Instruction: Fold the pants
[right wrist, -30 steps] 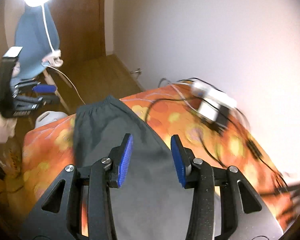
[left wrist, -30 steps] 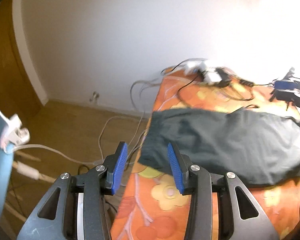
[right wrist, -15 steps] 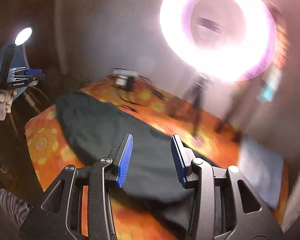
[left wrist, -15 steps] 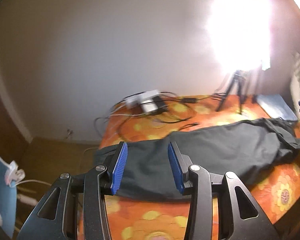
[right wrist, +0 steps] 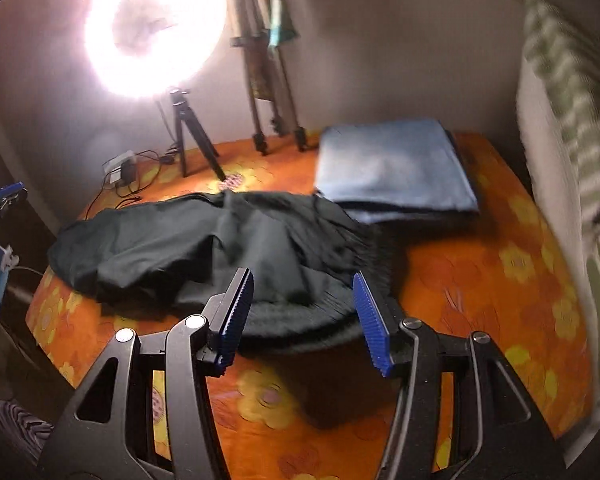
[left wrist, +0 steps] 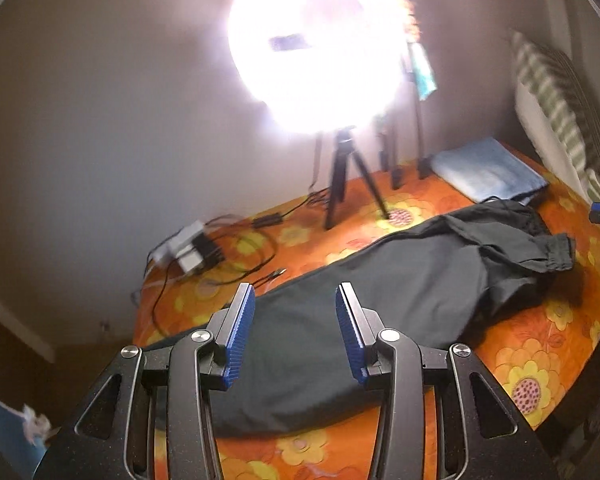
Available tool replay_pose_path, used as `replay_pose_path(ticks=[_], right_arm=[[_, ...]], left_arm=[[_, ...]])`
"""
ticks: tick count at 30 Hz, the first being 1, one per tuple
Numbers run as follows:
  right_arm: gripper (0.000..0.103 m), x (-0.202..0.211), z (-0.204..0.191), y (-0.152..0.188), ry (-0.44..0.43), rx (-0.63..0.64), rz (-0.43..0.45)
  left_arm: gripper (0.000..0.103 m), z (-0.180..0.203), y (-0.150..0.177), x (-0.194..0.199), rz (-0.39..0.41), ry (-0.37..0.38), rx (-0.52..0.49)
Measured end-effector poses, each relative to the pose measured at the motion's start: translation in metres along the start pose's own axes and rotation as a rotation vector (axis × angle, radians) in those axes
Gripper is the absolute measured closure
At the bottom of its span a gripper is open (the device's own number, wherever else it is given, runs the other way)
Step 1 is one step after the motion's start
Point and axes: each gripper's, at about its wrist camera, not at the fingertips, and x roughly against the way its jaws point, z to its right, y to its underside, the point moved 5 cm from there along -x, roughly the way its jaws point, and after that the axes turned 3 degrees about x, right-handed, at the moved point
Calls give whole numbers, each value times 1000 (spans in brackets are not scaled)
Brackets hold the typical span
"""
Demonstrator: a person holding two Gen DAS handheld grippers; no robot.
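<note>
Dark pants (left wrist: 380, 292) lie stretched across an orange flowered bed cover (left wrist: 532, 344), one end near me and the crumpled cuffed end at the far right. My left gripper (left wrist: 295, 334) is open and empty, hovering above the near end of the pants. In the right wrist view the pants (right wrist: 204, 244) lie rumpled, with their elastic end just beyond my right gripper (right wrist: 304, 318). That gripper is open and empty, above that end of the pants.
A bright ring light on a tripod (left wrist: 346, 176) stands at the back, also in the right wrist view (right wrist: 182, 136). A folded blue cloth (right wrist: 396, 168) lies at the back right. A power strip with cables (left wrist: 192, 252) sits at the back left. A striped pillow (right wrist: 568, 92) is on the right.
Both views have swung from the room's left side toward the ring light and the far end of the bed. The right gripper's jaws have opened wider. The pants lie still.
</note>
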Motion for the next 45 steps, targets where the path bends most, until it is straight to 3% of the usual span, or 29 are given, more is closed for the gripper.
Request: replay_pose_path(ticks=[6, 11, 19, 25, 26, 27, 28, 31, 34, 39, 45], right_arm=[[44, 12, 3, 22, -82, 153, 15], [39, -2, -23, 48, -148, 331, -41], [35, -33, -50, 59, -60, 542, -64], [36, -56, -73, 66, -29, 714, -69], [41, -60, -75, 64, -26, 722, -71], [48, -61, -75, 62, -34, 714, -70], [68, -63, -72, 58, -53, 691, -77], [89, -66, -55, 38, -119, 561, -77], [91, -69, -23, 12, -164, 384, -60], [92, -84, 21, -10, -153, 220, -48], [92, -125, 77, -32, -3, 41, -58]], left_arm=[[62, 47, -13, 7, 9, 38, -55], [62, 78, 20, -4, -43, 111, -61], [62, 118, 101, -35, -165, 200, -75], [62, 136, 115, -58, -178, 243, -43], [62, 139, 113, -62, -173, 247, -42], [62, 143, 112, -66, -169, 254, -37], [62, 145, 109, -68, -163, 258, -33], [62, 150, 105, -77, -162, 263, -31], [62, 157, 102, -89, -171, 250, -61], [62, 153, 100, -103, -193, 253, -22], [62, 137, 98, -111, -197, 235, 47]])
